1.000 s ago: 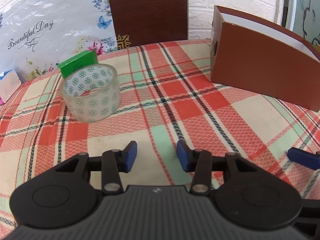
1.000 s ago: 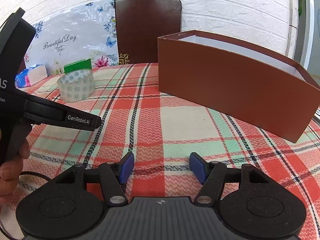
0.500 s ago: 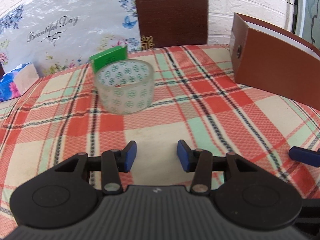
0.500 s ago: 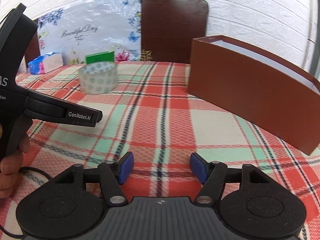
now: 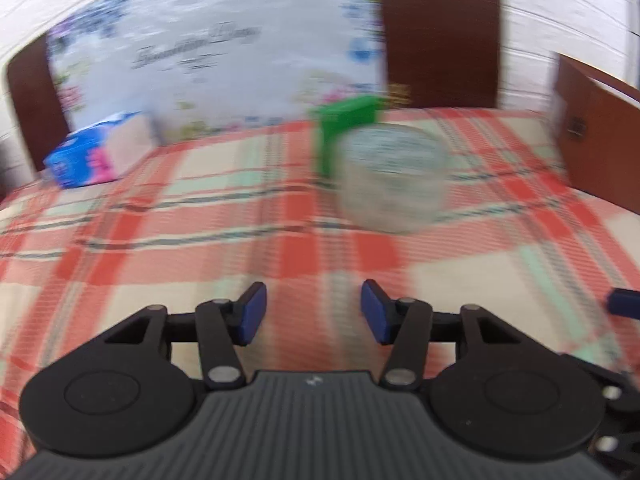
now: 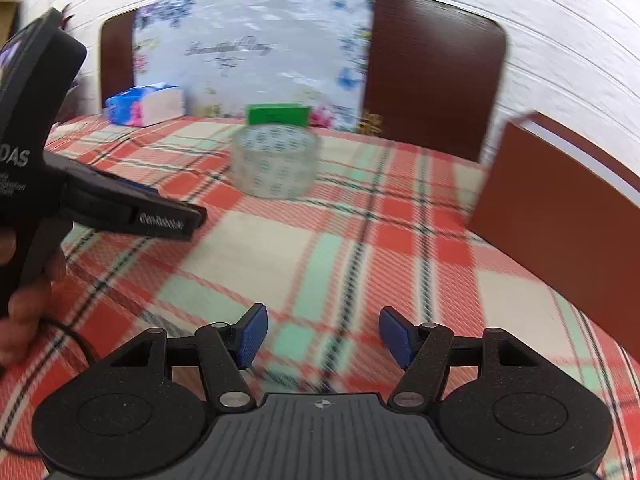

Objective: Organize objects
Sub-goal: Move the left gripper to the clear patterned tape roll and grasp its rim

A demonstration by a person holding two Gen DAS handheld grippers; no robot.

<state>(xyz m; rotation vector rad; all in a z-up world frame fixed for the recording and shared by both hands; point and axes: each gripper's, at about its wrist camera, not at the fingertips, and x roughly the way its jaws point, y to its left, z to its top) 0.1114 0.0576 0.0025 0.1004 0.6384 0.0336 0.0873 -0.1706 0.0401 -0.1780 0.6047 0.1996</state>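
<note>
A roll of clear tape with a green flower print (image 5: 394, 178) (image 6: 276, 162) stands on the plaid tablecloth, a green box (image 5: 346, 132) (image 6: 278, 115) just behind it. My left gripper (image 5: 312, 316) hangs over the cloth well short of the roll; its jaws are opening with nothing between them. My right gripper (image 6: 322, 334) is open and empty, further back and to the right. The left gripper's body and the hand holding it fill the left edge of the right wrist view. A blue and pink tissue pack (image 5: 94, 154) (image 6: 142, 104) lies at the far left.
A brown open-topped box (image 6: 568, 208) (image 5: 600, 140) stands on the right side of the table. A flowered plastic bag (image 6: 256, 52) and dark wooden chair backs (image 6: 432, 68) line the far edge before a white brick wall.
Both views have swung left: the tape roll and brown box slid right in frame and the tissue pack came into the left wrist view. The left jaws have spread wider.
</note>
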